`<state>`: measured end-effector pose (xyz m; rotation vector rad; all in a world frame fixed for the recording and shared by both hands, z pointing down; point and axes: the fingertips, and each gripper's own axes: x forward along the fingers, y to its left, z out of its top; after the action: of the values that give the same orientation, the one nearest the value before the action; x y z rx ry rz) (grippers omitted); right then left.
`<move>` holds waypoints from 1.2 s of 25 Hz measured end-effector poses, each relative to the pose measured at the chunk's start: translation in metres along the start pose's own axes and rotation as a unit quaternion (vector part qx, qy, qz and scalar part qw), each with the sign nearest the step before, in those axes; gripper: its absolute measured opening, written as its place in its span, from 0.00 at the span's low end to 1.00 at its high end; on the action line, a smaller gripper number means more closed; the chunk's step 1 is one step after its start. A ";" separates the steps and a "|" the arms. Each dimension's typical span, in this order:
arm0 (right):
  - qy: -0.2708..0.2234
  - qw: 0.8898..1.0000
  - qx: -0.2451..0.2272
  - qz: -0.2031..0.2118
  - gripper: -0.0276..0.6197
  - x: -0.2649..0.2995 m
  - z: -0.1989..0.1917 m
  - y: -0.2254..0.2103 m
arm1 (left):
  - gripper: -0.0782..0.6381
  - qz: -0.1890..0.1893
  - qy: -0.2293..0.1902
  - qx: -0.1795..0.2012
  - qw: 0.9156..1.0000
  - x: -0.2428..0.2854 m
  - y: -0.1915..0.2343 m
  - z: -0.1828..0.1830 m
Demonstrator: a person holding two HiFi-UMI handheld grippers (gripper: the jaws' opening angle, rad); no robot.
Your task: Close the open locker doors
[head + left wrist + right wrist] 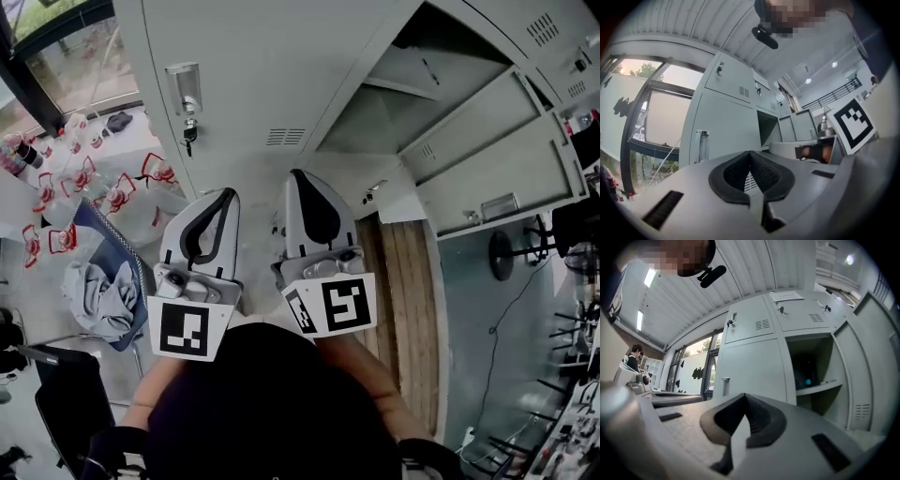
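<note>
Facing the pale grey metal lockers [272,66], the left gripper [228,193] and right gripper [298,174] were both clenched, empty — one tall grey locker door [867,371] stood open.

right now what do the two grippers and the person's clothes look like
The left gripper and right gripper match: pale grey shells tapering to a tip, black ribbed pads inside, and a white cube with black square markers at the back. The person wears a dark top; no cables show.
</note>
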<state>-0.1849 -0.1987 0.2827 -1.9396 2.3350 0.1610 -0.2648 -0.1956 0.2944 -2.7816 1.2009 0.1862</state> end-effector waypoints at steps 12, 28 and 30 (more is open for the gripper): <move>-0.011 0.999 -0.002 0.048 0.04 -0.080 0.021 -0.132 | 0.11 0.036 -0.021 -0.002 0.999 0.069 -0.142 0.015; -0.027 0.993 0.002 0.112 0.04 -0.179 0.043 -0.268 | 0.11 0.075 -0.014 0.013 0.997 0.132 -0.312 0.016; -0.028 0.992 0.005 0.121 0.04 -0.190 0.045 -0.280 | 0.11 0.076 -0.014 0.009 0.997 0.138 -0.329 0.015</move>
<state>0.1256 -0.0583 0.2608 -1.6197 2.5208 0.2172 0.0684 -0.0675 0.2739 -2.6629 1.4000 0.2256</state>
